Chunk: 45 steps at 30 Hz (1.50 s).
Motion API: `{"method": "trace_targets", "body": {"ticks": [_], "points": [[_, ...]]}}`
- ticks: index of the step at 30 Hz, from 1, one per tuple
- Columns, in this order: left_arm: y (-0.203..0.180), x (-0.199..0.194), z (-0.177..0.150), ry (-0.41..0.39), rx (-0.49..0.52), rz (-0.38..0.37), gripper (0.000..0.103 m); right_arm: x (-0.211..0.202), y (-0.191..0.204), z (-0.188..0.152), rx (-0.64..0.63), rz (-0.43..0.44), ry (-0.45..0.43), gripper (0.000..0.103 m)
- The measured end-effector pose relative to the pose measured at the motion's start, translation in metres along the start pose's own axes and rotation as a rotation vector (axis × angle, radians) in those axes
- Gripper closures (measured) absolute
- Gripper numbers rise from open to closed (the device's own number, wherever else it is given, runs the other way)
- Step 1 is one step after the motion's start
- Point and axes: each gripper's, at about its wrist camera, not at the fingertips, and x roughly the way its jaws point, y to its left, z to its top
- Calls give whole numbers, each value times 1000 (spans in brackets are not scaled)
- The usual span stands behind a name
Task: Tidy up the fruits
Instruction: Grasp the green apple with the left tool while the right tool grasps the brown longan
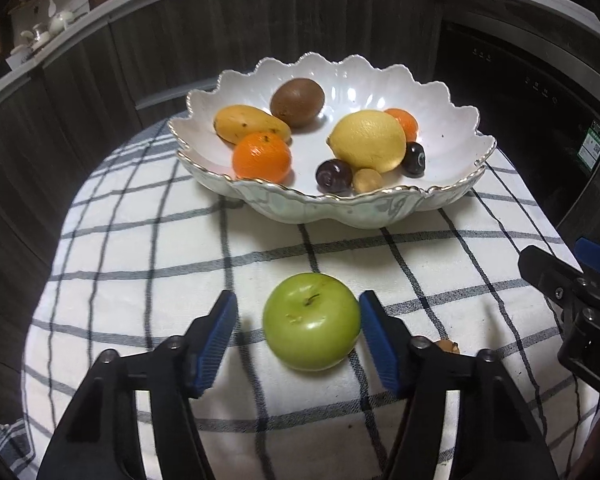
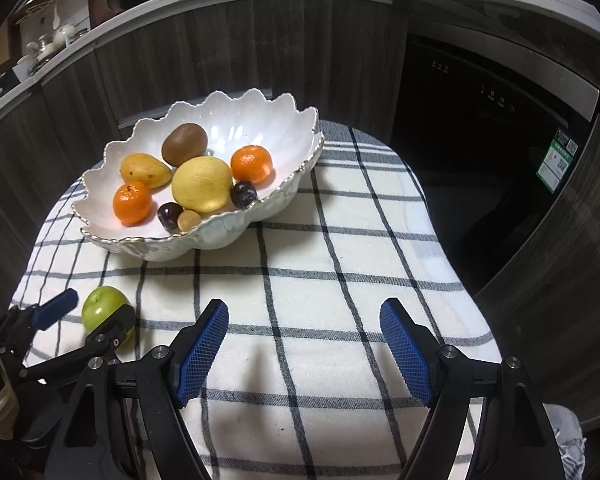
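A green apple (image 1: 311, 321) lies on the checked cloth, between the blue pads of my open left gripper (image 1: 298, 316); the right pad is close to it, the left pad apart. It also shows in the right wrist view (image 2: 102, 307), partly behind the left gripper (image 2: 85, 309). A white scalloped bowl (image 1: 324, 208) (image 2: 220, 236) behind it holds a lemon (image 1: 367, 140), a kiwi (image 1: 297, 102), a mango (image 1: 252, 124), two oranges, two dark plums and a small tan fruit. My right gripper (image 2: 304, 346) is open and empty over bare cloth.
The checked cloth (image 2: 320, 280) covers a small round table with edges close on all sides. Dark wood cabinets (image 2: 220, 52) curve behind it, and a black appliance (image 2: 492, 152) stands at the right. A small brown object (image 1: 449, 346) peeks out behind the left gripper's right finger.
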Motion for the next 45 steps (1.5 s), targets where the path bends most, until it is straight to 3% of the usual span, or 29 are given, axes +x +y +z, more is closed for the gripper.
{"method": "trace_targets", "body": {"ticks": [2,13,35,45], "points": [[-1,5,0,17,-2,-24,56,4,-1,0,6,3,10,24],[9,-8,1,-10,-5,-21,56,3,6,-1,-13,5,15,24],[83,-56,-36,-42,-111,69,56,-3,79,-23,-170,83,56,25],[85,-56,-39,-41,-117,60,56,15,84,-36,-187,84,117,55]]}}
